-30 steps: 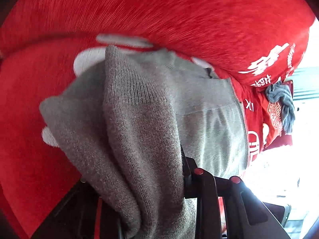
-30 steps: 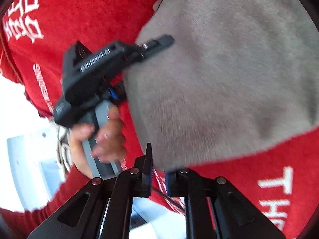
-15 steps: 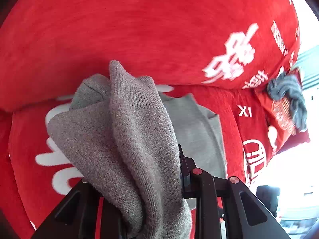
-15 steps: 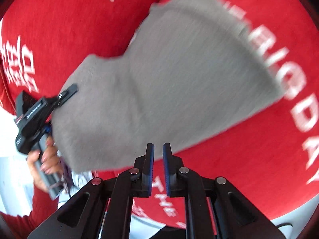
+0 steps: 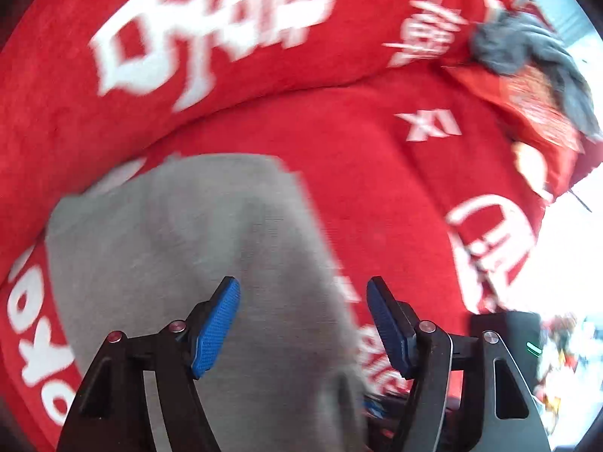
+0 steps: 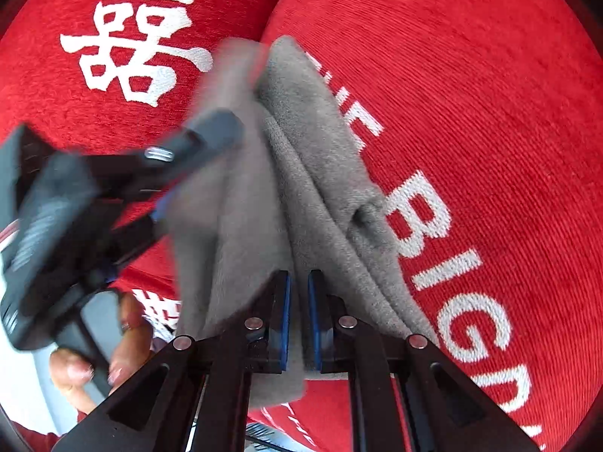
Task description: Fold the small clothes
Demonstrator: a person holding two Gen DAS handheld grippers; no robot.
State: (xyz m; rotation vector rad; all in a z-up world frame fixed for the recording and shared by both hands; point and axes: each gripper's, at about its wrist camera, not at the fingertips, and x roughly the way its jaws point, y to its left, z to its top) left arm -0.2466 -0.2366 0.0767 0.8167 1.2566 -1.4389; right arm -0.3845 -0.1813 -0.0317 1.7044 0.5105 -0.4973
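A small grey knitted garment [image 5: 196, 263] lies folded on the red cushion [image 5: 358, 158]. My left gripper [image 5: 303, 324] is open above its right edge, blue pads [image 5: 215, 324] apart and empty. In the right wrist view the same grey garment [image 6: 301, 158] lies in layered folds, and my right gripper [image 6: 299, 324] has its jaws nearly together over the cloth's near edge; whether cloth is pinched between them I cannot tell. The left gripper's body [image 6: 113, 196] appears blurred at left, held by a hand [image 6: 113, 342].
The red seat cushion [image 6: 471, 113] bears white letters, and a red back cushion [image 5: 188, 37] with white characters rises behind. A dark grey garment [image 5: 527, 49] lies bunched at the far right on a red printed cloth [image 5: 539, 113]. A bright floor area shows at right.
My left gripper has opened and let go of the grey garment, which now lies flat on the cushion. My right gripper has come down over the garment's near edge.
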